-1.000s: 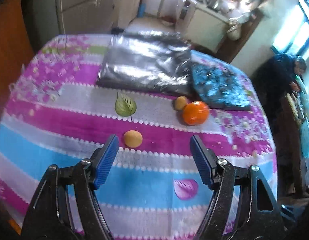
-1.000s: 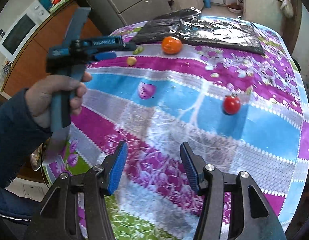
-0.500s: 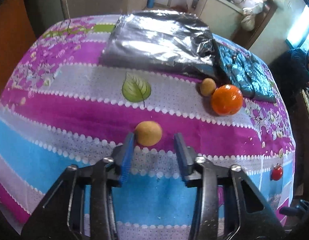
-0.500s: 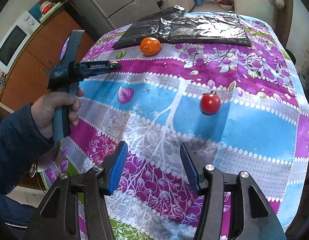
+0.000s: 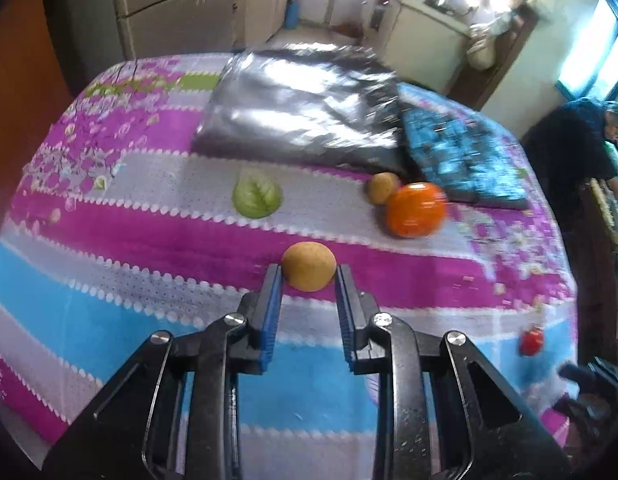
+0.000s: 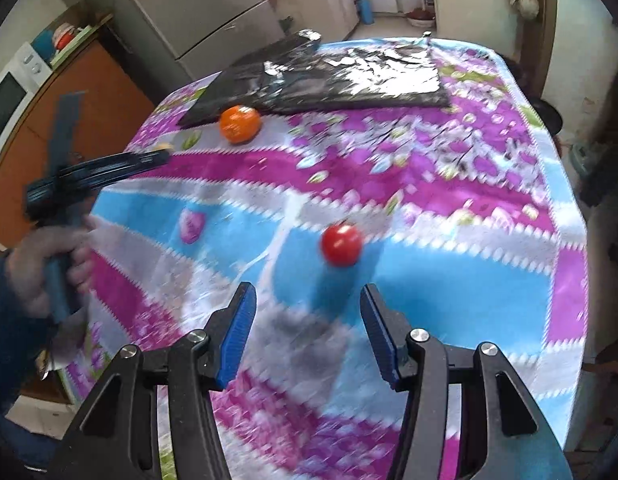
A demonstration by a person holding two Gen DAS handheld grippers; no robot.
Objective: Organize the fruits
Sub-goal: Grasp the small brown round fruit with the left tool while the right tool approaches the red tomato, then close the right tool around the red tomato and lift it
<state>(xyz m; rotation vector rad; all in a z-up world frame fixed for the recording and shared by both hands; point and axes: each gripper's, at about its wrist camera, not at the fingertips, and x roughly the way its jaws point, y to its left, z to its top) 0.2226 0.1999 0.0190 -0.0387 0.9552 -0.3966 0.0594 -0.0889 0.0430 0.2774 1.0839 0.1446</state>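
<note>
Crosswise between left gripper [image 5: 308, 276] fingers [image 5: 271, 300]: tan fruit [image 5: 308, 266], long axis level.

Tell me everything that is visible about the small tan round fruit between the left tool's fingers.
The small tan round fruit has dull, matte skin, with no stem visible. It rests on a magenta band of the striped floral tablecloth, at the tips of the left tool, whose blue-padded fingers meet its two sides. Nothing else touches it.
</note>
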